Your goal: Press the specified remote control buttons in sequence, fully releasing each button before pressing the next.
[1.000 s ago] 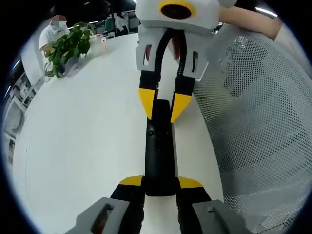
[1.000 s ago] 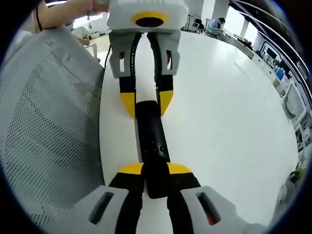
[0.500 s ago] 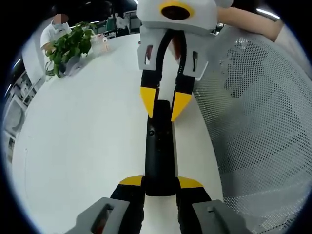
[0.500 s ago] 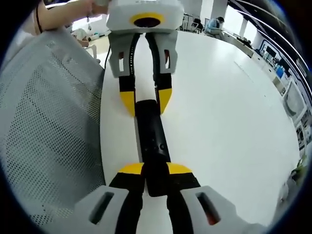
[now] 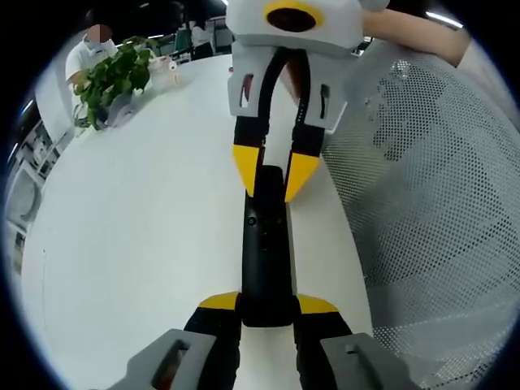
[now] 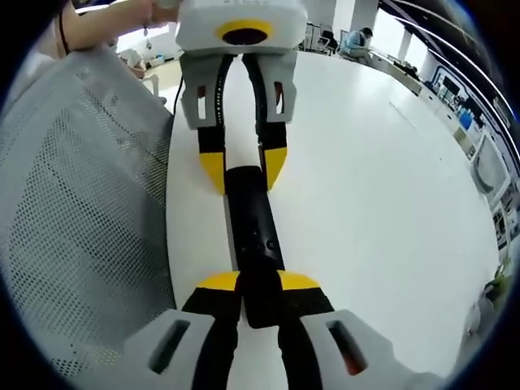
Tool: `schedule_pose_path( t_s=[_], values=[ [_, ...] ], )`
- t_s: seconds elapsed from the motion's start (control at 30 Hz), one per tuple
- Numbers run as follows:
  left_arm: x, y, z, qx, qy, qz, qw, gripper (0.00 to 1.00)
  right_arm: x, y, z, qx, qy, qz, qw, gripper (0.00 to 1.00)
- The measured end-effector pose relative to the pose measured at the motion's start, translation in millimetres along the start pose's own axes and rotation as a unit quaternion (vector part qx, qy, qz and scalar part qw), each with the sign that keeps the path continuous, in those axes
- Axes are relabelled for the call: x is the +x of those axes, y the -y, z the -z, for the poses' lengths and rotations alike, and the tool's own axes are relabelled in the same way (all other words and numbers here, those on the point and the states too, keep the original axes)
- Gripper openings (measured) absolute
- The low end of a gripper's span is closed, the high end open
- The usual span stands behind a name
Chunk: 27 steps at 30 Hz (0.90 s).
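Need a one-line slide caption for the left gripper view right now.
Left gripper and right gripper clamp opposite ends of a black remote over a white table.

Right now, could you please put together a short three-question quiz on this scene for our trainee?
1. True or false: the remote control is held at both ends, one hand-held gripper at each.
2. Multiple choice: what sits at the far edge of the white table in the left gripper view? A) a potted plant B) a laptop C) a stack of plates
3. Fill in: the surface beside the table in the right gripper view is a grey ____ panel.

Key
1. True: the left hand-held gripper is shut on one end and the right hand-held gripper on the other.
2. A, the potted plant.
3. Mesh.
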<state>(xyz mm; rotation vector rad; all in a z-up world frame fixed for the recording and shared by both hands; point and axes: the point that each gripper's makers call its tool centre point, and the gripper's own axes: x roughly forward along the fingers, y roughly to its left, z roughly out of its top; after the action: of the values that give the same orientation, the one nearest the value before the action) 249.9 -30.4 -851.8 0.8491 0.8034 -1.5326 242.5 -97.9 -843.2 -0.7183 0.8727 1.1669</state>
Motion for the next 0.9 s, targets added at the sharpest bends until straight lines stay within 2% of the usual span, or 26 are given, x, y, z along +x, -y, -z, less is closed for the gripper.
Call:
schedule_pose_path(
  t_s=[0.77, 0.9],
  values=[
    [0.4, 0.0, -0.5, 0.001, -0.002, 0.0, 1.0, 0.24, -1.6, 0.2, 2.7, 0.003, 0.0, -0.002, 1.0, 0.14],
    [0.3, 0.0, -0.4, 0.002, -0.003, -0.001, 1.0, 0.24, -0.8, -0.1, 2.0, 0.0, -0.01, 0.0, 1.0, 0.14]
  ],
)
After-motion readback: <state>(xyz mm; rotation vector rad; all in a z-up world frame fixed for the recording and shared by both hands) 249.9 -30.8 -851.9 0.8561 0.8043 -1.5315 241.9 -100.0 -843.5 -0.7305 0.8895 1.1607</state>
